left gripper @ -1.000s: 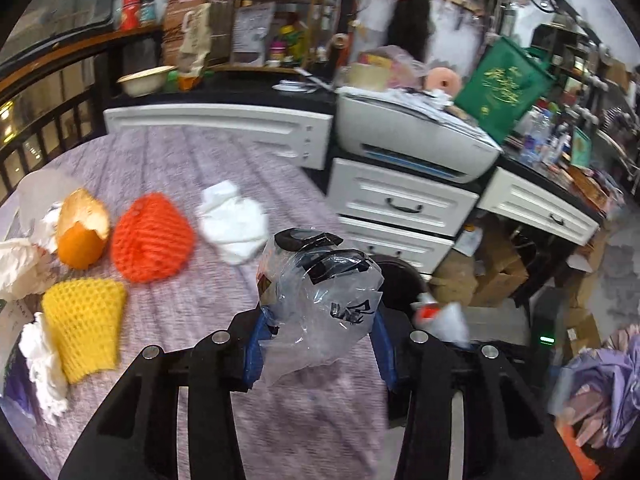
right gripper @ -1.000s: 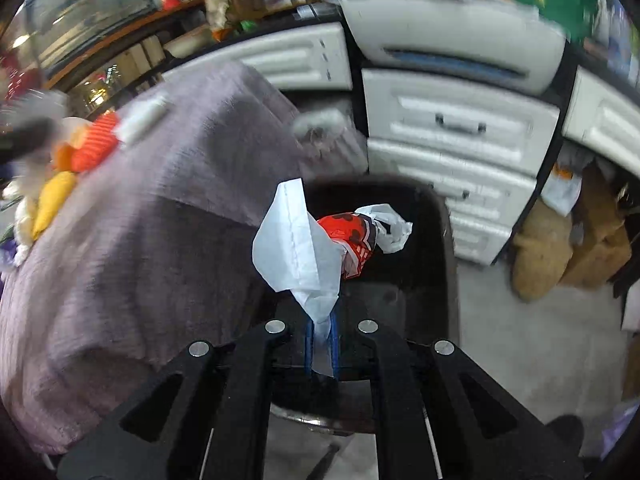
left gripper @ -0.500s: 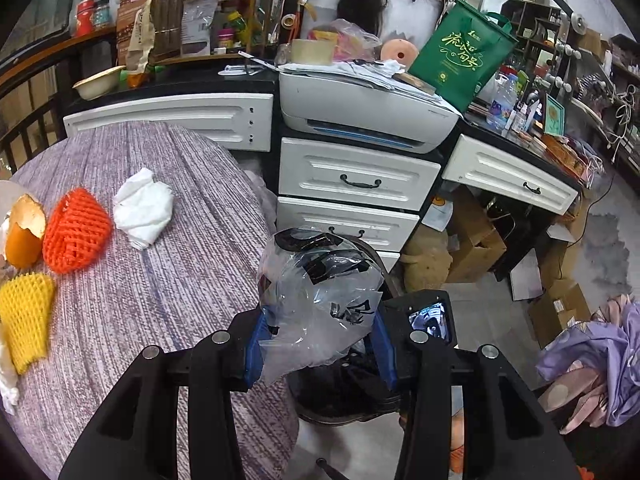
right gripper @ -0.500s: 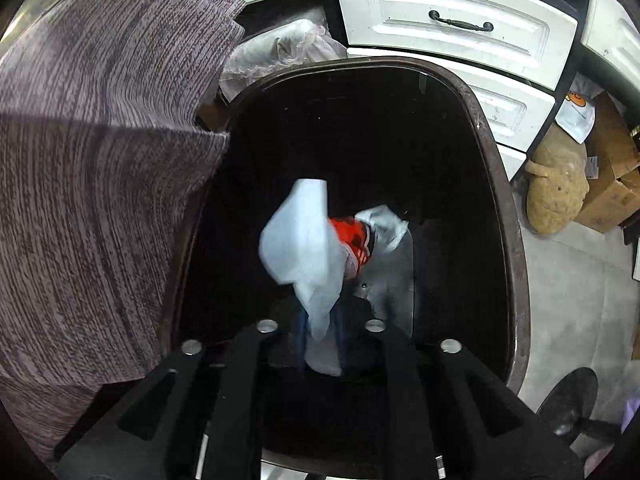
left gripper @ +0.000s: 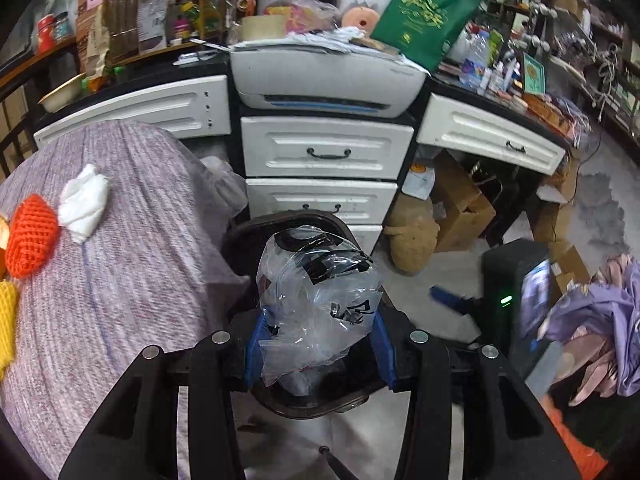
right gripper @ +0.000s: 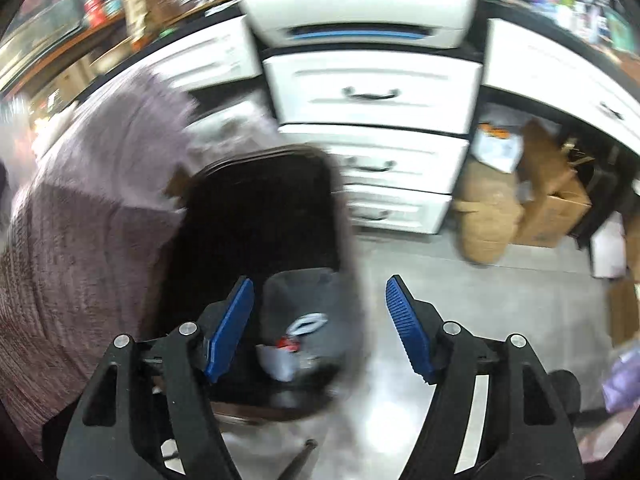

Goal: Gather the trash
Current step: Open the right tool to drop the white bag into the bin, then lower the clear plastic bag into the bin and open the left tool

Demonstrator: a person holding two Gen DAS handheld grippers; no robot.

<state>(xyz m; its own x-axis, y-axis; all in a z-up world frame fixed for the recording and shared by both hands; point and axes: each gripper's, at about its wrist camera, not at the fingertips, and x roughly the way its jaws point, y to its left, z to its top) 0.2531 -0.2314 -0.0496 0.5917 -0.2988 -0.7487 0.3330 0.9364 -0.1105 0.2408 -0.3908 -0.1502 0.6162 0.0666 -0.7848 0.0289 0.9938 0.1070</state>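
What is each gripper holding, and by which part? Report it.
Left gripper pinches the clear plastic bag by its lower sides, above the bin. Right gripper is open, empty.

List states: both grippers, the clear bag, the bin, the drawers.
left gripper: jaws shut on the clear plastic bag
right gripper: jaws open, empty
clear plastic bag: crumpled, held over the bin
trash bin: no lid on, scraps at the bottom
white drawers: closed

A white printer [left gripper: 328, 80] tops white drawers [left gripper: 326, 154]; beside them, seemingly cardboard boxes [left gripper: 460, 208].
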